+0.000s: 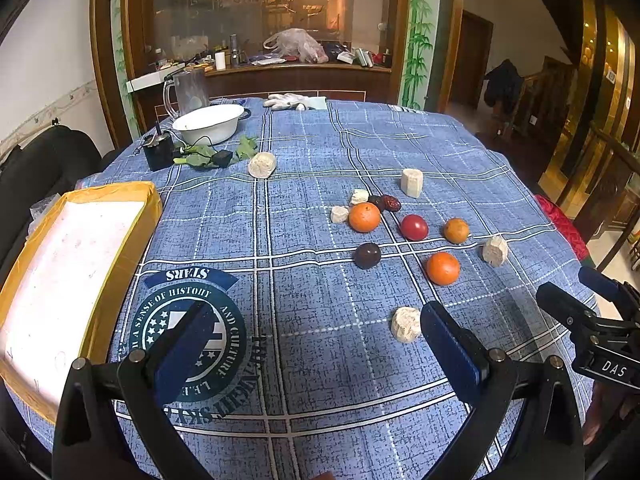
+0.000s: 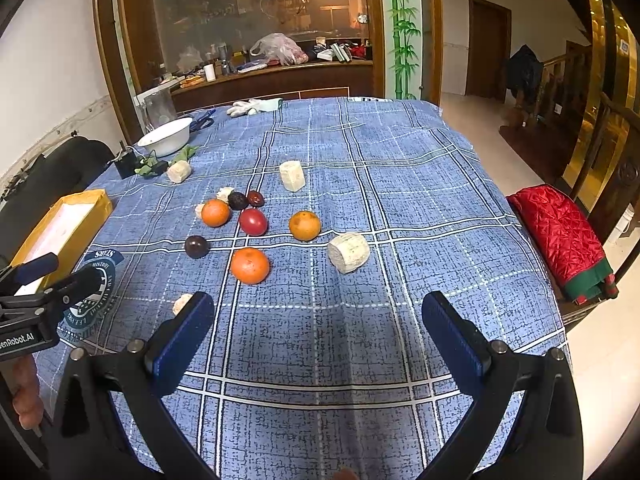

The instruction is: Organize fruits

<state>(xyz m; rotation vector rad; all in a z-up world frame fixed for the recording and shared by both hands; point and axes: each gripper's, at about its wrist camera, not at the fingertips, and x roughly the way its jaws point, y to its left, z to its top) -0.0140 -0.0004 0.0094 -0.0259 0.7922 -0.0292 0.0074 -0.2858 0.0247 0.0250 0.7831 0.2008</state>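
Left wrist view looks down on a blue plaid tablecloth [image 1: 320, 152] with the left gripper [image 1: 316, 336] hovering low over it, its blue-padded fingers spread wide and holding nothing. Right wrist view shows the right gripper [image 2: 316, 320] likewise spread apart and empty above bare cloth.

Fruit lies loose on the cloth, taking the round red tomato-like fruit [image 2: 253, 221] as landmark: a bright orange mandarin [image 2: 215, 213] sits just left of it, a duller orange mandarin [image 2: 305, 225] to its right, a third orange mandarin [image 2: 249, 265] nearer the camera, and a dark purple plum [image 2: 197, 246] to its near left. Two wrinkled dark dates [image 2: 245, 199] lie just behind it. Pale cream foam-like chunks [image 2: 348, 252] are scattered around the group. Far left of the landmark, at the table edge, stands a shallow yellow-rimmed cardboard box with a white floor [image 1: 120, 196], with no fruit in it.
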